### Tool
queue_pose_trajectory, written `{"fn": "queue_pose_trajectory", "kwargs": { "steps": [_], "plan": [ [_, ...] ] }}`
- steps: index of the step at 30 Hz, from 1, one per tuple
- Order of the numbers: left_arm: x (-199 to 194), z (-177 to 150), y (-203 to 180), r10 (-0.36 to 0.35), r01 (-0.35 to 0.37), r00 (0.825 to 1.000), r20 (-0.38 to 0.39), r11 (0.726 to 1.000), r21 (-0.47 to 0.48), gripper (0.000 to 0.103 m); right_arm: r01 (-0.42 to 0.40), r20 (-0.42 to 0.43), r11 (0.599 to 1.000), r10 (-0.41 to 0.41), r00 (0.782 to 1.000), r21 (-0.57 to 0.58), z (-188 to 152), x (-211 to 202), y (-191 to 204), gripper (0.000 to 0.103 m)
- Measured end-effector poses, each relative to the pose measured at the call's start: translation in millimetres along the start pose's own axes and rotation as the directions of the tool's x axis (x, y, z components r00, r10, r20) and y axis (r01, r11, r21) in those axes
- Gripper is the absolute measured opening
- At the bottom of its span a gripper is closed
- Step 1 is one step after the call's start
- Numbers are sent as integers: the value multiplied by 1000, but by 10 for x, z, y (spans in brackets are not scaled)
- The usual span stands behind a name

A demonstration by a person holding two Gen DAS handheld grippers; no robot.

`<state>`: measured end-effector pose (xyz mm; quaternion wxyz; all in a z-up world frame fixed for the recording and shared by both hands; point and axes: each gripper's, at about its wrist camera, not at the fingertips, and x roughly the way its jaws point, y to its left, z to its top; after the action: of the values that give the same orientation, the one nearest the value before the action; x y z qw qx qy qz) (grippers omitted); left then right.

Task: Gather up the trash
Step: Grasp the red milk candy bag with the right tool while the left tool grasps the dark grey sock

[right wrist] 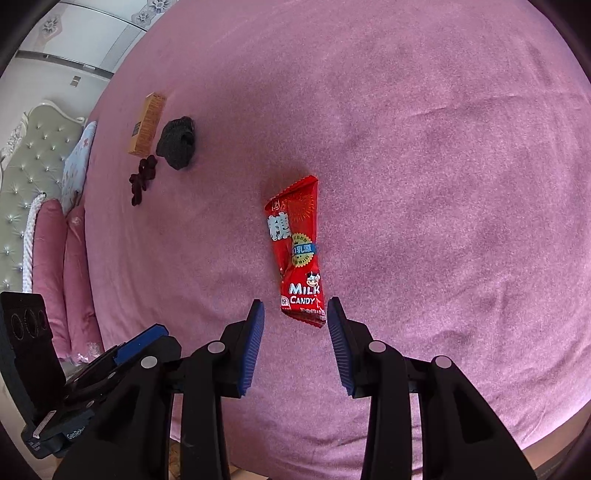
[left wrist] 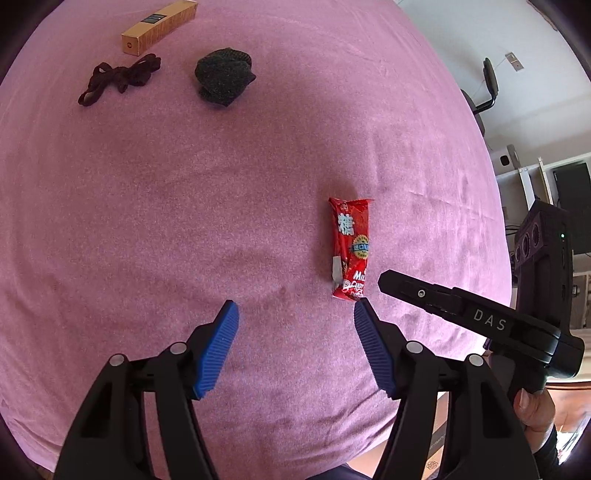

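Observation:
A red milk candy wrapper (left wrist: 351, 251) (right wrist: 299, 251) lies flat on the pink bedspread (left wrist: 184, 221) (right wrist: 443, 184). My right gripper (right wrist: 295, 305) hovers just over the wrapper's near end. Its blue pads stand apart on either side of that end without pressing on it. My left gripper (left wrist: 297, 306) is open over bare bedspread, with its right fingertip close to the wrapper's near corner. Seen from the left wrist, the right gripper (left wrist: 388, 284) reaches in from the right beside the wrapper, held by a hand (left wrist: 535, 410). The left gripper (right wrist: 140, 343) shows at the lower left of the right wrist view.
Farther up the bed lie an orange carton (left wrist: 159, 27) (right wrist: 147, 123), a dark tangled lace (left wrist: 118, 77) (right wrist: 142, 179) and a dark knitted bundle (left wrist: 223, 79) (right wrist: 177, 142). Pink pillows (right wrist: 51, 266) and a tufted headboard (right wrist: 22, 177) stand at the left. A chair (left wrist: 487, 85) is beyond the bed's right edge.

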<state>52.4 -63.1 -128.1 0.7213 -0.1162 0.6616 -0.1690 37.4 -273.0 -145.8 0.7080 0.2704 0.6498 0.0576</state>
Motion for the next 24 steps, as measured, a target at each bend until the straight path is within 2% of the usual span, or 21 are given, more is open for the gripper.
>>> {"fn": "queue_pose_trajectory", "kwargs": {
  "steps": [10,12,18,24],
  "plan": [
    [243,360,204,5,-6,1000,-15,998,-66,65,64,-85,998,-65,994,-16,261,532,90,37],
    [273,433,237,10,-11,1000,-16,997,-75,65,92,-83,995,-95,992,-37,291,570,125,30],
    [315,703,344,14,-15,1000,-7,994,-104,65,49,-36,997,-51,998,-52,465,446,204,26],
    [322,1049,380,26,-23,999,24,993,-114,65,-20,-16,998,19,1000,-60,823,377,336,26]
  ]
}}
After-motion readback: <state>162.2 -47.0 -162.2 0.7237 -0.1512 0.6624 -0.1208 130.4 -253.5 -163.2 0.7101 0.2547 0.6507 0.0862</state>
